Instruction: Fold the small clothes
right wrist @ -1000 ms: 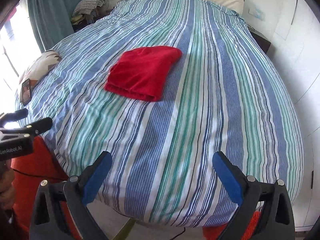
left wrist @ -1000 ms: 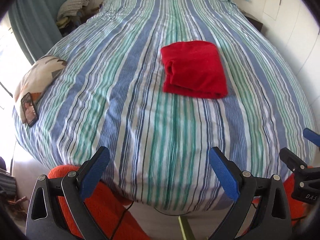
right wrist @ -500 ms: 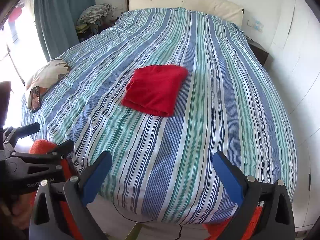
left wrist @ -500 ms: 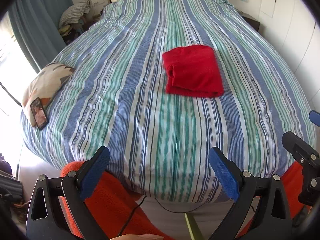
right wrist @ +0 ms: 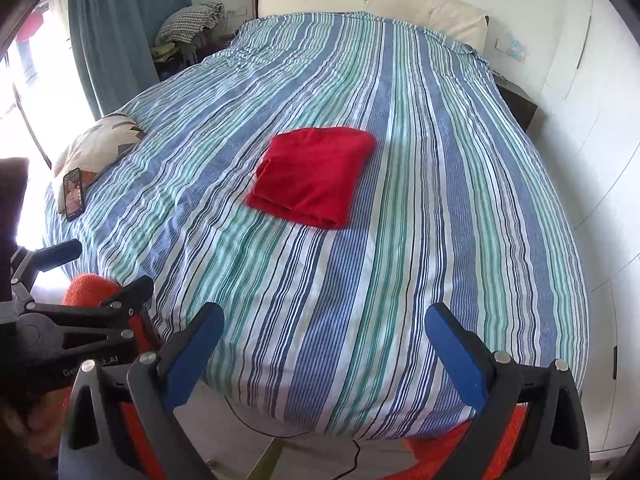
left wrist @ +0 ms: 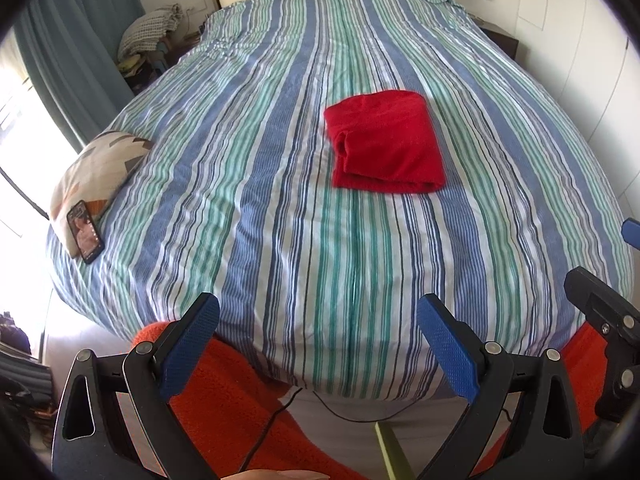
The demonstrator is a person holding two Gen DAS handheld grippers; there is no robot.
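Observation:
A red garment lies folded into a neat rectangle on the striped bed cover, right of the middle; it also shows in the right wrist view. My left gripper is open and empty, held off the foot of the bed, well short of the garment. My right gripper is open and empty too, also beyond the foot edge. Each gripper shows at the edge of the other's view.
A patterned cushion with a phone on it lies at the bed's left edge. Orange fabric is below the grippers. A curtain and cluttered nightstand are left, white wardrobe doors right.
Both grippers have pulled back from the bed and risen; the garment looks smaller and farther away. The garment itself has not moved. Both grippers stay open.

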